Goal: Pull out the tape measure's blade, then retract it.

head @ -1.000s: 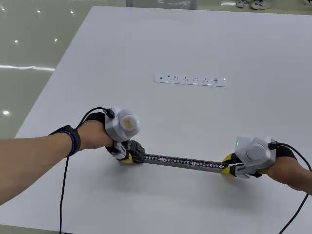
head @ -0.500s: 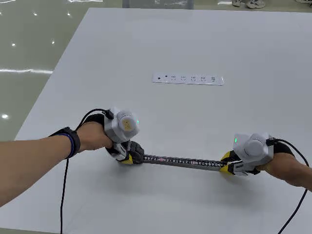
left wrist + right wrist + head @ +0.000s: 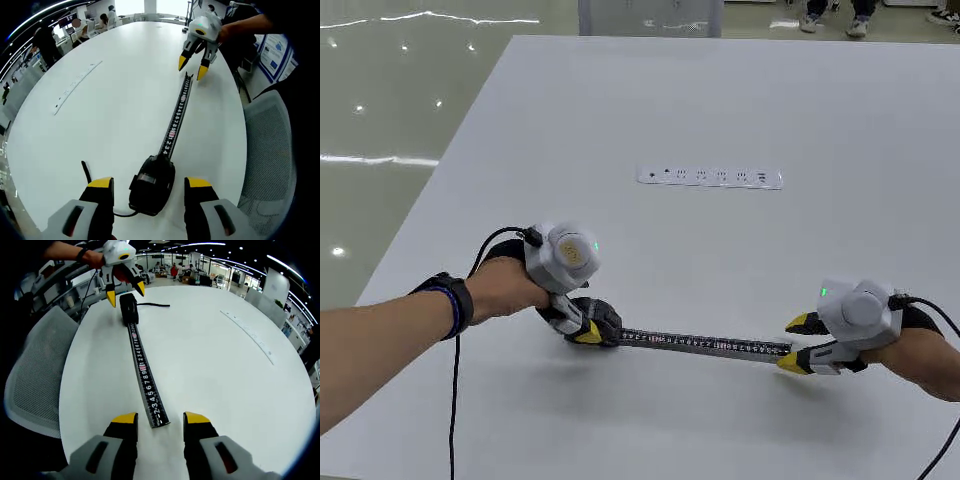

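The tape measure blade (image 3: 705, 345) lies drawn out low on the desk (image 3: 720, 100), left tool (image 3: 149, 181) wide around its case (image 3: 151, 192), right tool (image 3: 160, 418) wide off its tip; retracting remains.

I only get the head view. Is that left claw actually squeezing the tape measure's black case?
Observer: No. The left gripper view shows the left gripper open, the case lying between its jaws with a gap each side.
Operator: And the blade's far end?
Observer: Loose. The right gripper is open too; the blade tip rests on the table between its jaws.
Operator: Anything beside the table?
Observer: A grey mesh chair.
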### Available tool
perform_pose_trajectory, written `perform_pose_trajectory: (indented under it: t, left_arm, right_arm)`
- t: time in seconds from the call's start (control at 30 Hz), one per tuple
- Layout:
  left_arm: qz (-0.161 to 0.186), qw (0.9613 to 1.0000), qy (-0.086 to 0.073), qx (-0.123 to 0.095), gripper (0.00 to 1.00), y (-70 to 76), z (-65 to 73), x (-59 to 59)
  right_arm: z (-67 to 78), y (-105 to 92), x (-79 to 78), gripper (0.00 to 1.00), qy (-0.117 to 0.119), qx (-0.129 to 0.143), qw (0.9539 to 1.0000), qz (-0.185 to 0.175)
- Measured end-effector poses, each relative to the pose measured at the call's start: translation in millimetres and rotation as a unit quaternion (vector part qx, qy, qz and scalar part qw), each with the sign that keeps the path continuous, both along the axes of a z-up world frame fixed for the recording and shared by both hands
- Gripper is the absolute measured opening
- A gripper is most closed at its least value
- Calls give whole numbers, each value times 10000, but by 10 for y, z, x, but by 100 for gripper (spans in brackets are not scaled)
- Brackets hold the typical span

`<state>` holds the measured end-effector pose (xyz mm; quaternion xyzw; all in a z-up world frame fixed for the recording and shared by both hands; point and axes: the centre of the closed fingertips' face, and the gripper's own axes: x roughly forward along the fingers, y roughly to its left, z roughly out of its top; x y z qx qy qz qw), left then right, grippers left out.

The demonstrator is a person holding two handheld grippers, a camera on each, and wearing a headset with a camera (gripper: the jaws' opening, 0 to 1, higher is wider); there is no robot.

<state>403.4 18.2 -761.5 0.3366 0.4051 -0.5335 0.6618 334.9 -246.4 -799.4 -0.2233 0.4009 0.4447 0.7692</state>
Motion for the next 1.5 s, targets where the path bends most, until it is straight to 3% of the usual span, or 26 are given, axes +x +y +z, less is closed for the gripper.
perform_pose_trajectory:
  t: [0.3,0.37,0.5,0.53,0.67,0.73,0.83,0.93,0.97,1.1,1.33,1.43,1.5]
  left_arm:
    - [689,9965,-155,-453,54,134,269,16]
    - [929,9935,-206,-620,54,175,335,23]
    - [1156,9895,-285,-815,55,262,435,-23]
    - [1303,9861,-331,-972,55,273,478,-34]
    - [1563,9806,-334,-1137,57,380,538,-116]
    - [1786,9748,-353,-1293,59,426,585,-146]
    - [1887,9716,-411,-1371,62,454,627,-194]
    - [2097,9631,-439,-1628,63,432,706,-251]
    - [2114,9627,-439,-1633,64,438,713,-270]
    - [2381,9513,-453,-1906,67,434,799,-348]
    - [2568,9442,-497,-2002,71,506,807,-555]
    - [2731,9374,-474,-2110,71,562,815,-640]
    - [2780,9364,-507,-2083,72,604,808,-691]
  right_arm:
    - [236,-99,105,43,-269,395,9958,-783]
    - [292,-118,123,45,-301,593,9923,-1047]
    - [392,-162,83,47,-359,709,9886,-1282]
    - [423,-167,67,47,-370,782,9870,-1351]
    - [532,-169,-21,49,-447,889,9835,-1511]
    - [570,-182,-75,49,-486,931,9813,-1615]
    - [587,-194,-123,52,-488,987,9795,-1687]
    - [636,-172,-193,58,-483,1096,9766,-1787]
    - [648,-168,-214,57,-487,1100,9762,-1803]
    - [683,-160,-264,57,-556,1167,9732,-1904]
    - [763,-127,-361,57,-716,1357,9673,-2019]
    - [744,-104,-443,59,-731,1293,9682,-2012]
    - [739,-95,-488,59,-720,1346,9668,-2048]
